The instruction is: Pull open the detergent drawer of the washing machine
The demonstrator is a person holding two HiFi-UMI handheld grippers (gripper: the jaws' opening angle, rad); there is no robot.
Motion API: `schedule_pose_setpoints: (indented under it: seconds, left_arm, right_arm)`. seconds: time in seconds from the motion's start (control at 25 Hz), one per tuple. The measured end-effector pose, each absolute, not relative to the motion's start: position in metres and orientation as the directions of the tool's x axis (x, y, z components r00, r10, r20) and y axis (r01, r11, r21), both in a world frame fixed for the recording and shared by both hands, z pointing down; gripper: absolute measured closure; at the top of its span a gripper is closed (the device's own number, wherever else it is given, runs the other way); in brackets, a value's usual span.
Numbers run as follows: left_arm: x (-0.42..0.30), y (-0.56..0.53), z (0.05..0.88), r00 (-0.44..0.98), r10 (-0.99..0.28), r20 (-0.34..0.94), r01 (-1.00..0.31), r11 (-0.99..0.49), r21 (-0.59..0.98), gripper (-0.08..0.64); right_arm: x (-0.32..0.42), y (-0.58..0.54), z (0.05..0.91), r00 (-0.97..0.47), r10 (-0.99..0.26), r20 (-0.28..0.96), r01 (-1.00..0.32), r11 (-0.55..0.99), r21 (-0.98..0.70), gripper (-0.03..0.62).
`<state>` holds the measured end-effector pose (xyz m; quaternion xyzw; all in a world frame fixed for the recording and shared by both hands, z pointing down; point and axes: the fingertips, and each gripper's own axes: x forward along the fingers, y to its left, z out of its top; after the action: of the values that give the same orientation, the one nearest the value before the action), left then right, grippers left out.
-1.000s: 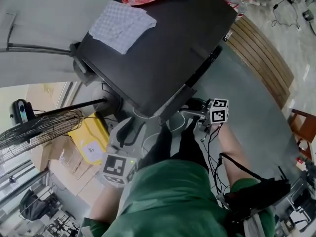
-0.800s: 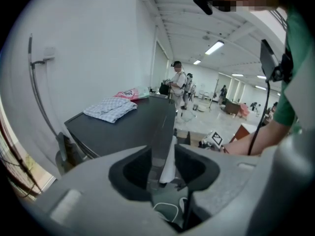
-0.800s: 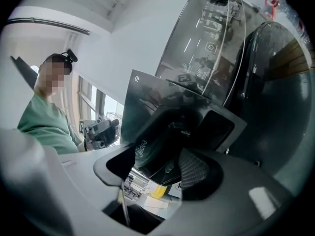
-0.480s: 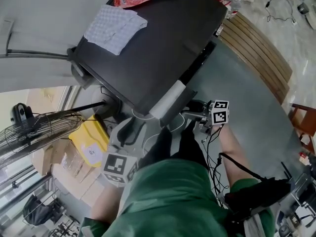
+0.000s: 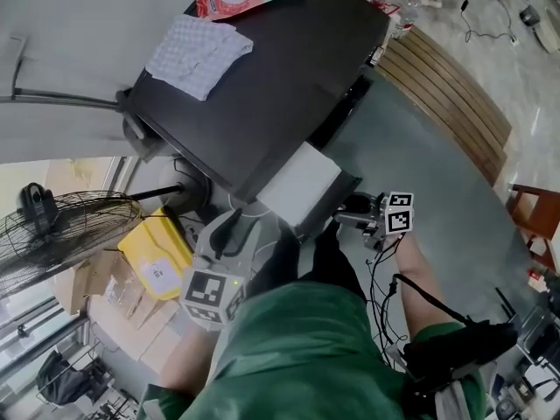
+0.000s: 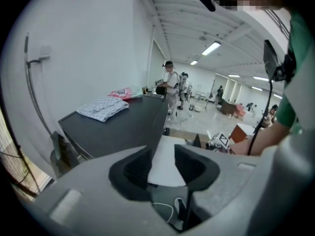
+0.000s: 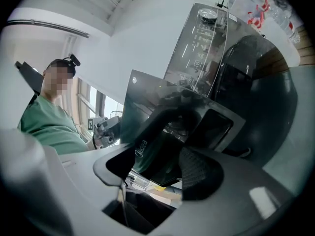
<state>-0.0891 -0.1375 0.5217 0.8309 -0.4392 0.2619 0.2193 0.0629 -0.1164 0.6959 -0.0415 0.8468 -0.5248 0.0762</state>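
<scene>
Well, drawer: the detergent drawer (image 5: 300, 182) juts partly out of the washing machine (image 5: 289, 68), at the near end of its front.
Right gripper (image 7: 165, 156): pinching the drawer's dark front panel.
Left gripper (image 6: 165, 163): spread, empty.
Handling: we judge it light, stiff plastic; we'd grip the front lip and pull straight.

the head view looks steeply down on the washing machine (image 5: 289, 77). both gripper views face it closely (left over its top); all share the drawer (image 5: 299, 180).
</scene>
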Motion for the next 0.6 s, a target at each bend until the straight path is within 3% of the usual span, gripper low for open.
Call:
schedule_pose_setpoints:
  seconds: [0.6]
  left_arm:
    - [-0.077, -0.126, 0.518, 0.492, -0.602, 0.629, -0.831, -0.539, 0.134, 0.419]
  right_arm:
    - [0.092, -0.091, 0.706, -0.982, -0.184, -0.051, -0.028, 0.403, -0.915, 0.328]
